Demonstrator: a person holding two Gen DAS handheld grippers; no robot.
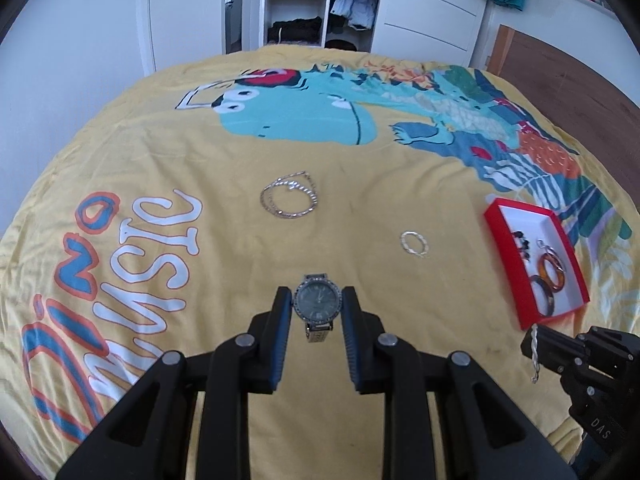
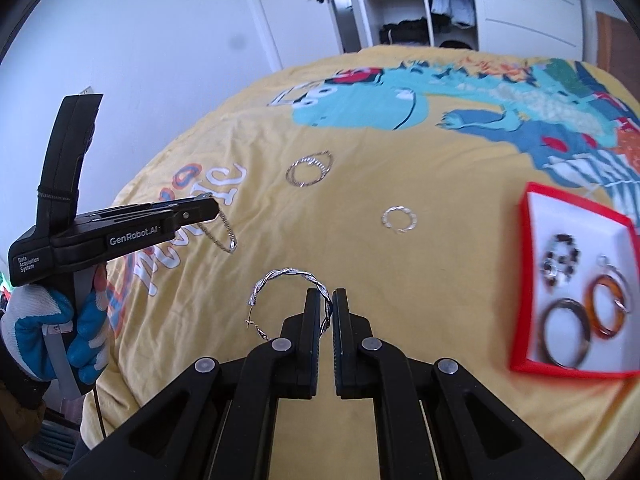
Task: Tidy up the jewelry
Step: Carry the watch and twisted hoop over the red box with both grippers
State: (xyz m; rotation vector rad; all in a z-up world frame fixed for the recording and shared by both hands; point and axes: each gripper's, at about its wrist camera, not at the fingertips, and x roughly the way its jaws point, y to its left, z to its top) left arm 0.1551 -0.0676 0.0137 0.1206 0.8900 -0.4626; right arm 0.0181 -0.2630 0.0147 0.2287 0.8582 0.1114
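Note:
My left gripper [image 1: 317, 295] is shut on a dark-faced watch [image 1: 318, 305], held above the bed, its strap hanging down. From the right wrist view the left gripper [image 2: 208, 204] sits at the left, the watch strap [image 2: 226, 236] dangling from it. My right gripper [image 2: 327, 296] is shut on a twisted silver hoop [image 2: 294, 274]; it also shows at the lower right, right gripper [image 1: 536, 344]. A red box [image 1: 528, 222] [image 2: 520, 280] lies to the right with amber hoops [image 2: 606, 306] and dark beads [image 2: 562, 260]. Silver bracelets [image 1: 290, 198] [image 2: 308, 170] and a small silver ring [image 1: 415, 244] [image 2: 399, 219] lie on the bedspread.
Everything lies on a yellow bedspread [image 1: 200, 152] printed with a dinosaur and lettering. A gloved hand [image 2: 40, 320] holds the left tool. Beyond the bed stand a door [image 1: 188, 8] and an open wardrobe [image 1: 296, 4]. Wooden floor [image 1: 560, 76] shows at the right.

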